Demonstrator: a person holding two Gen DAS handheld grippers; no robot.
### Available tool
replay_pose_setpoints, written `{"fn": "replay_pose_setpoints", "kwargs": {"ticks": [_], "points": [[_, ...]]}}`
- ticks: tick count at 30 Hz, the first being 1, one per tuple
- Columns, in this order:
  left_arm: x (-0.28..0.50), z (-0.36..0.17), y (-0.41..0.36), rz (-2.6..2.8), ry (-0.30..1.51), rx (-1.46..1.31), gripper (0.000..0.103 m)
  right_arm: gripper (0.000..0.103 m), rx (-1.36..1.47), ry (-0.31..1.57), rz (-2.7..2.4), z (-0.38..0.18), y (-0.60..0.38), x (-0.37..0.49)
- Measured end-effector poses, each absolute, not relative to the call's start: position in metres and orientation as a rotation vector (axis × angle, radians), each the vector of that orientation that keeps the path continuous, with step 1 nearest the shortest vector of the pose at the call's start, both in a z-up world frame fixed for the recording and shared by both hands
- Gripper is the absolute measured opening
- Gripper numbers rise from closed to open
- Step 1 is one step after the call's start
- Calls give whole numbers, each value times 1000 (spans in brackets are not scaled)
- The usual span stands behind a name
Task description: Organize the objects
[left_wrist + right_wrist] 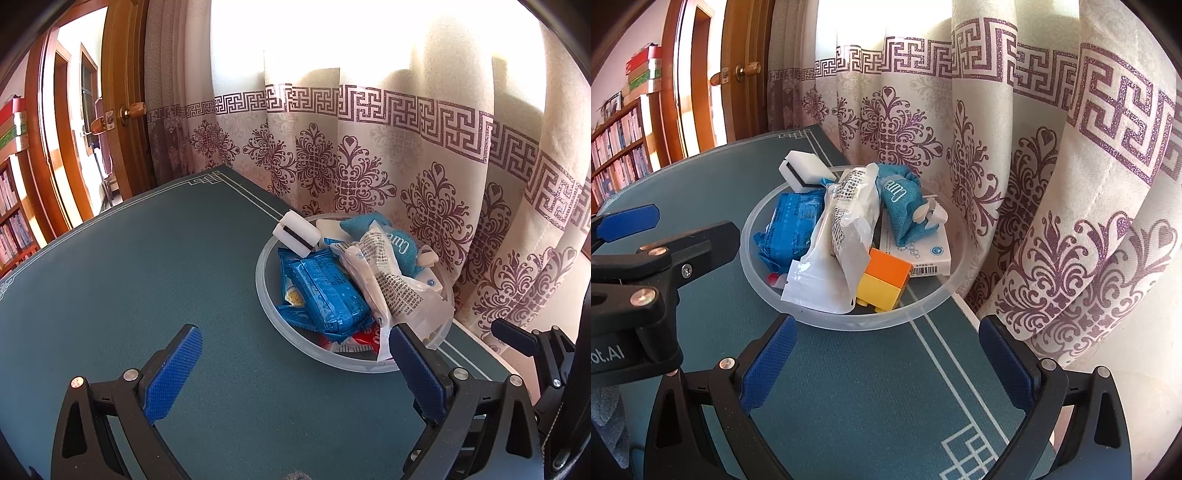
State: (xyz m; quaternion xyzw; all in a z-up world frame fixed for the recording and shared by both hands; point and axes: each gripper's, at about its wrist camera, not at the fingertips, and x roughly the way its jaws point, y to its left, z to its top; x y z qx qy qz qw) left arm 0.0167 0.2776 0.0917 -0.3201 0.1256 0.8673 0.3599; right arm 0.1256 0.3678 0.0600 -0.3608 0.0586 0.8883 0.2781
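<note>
A bookshelf (617, 144) and wooden door (125, 92) are standing left of the green desk (129, 277); a patterned curtain (406, 166) is hanging behind. The clear bowl (264, 291) is sitting near the curtain, its blue packet (325, 291) lying lengthwise toward the left claw (295, 365). Both the left and the right claw (886, 362) are gaping wide, empty.

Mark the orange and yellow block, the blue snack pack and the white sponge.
orange and yellow block (886, 277), right wrist view, where orange meets yellow
blue snack pack (325, 291), left wrist view, middle of its printed face
white sponge (802, 167), right wrist view, top face
</note>
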Motion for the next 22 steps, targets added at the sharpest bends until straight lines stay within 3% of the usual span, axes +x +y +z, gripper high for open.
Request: {"fn": "replay_pose_setpoints", "kwargs": {"ticks": [22], "points": [[19, 92, 277, 2239, 337, -823, 103, 100, -958, 160, 2382, 62, 367, 128]]}}
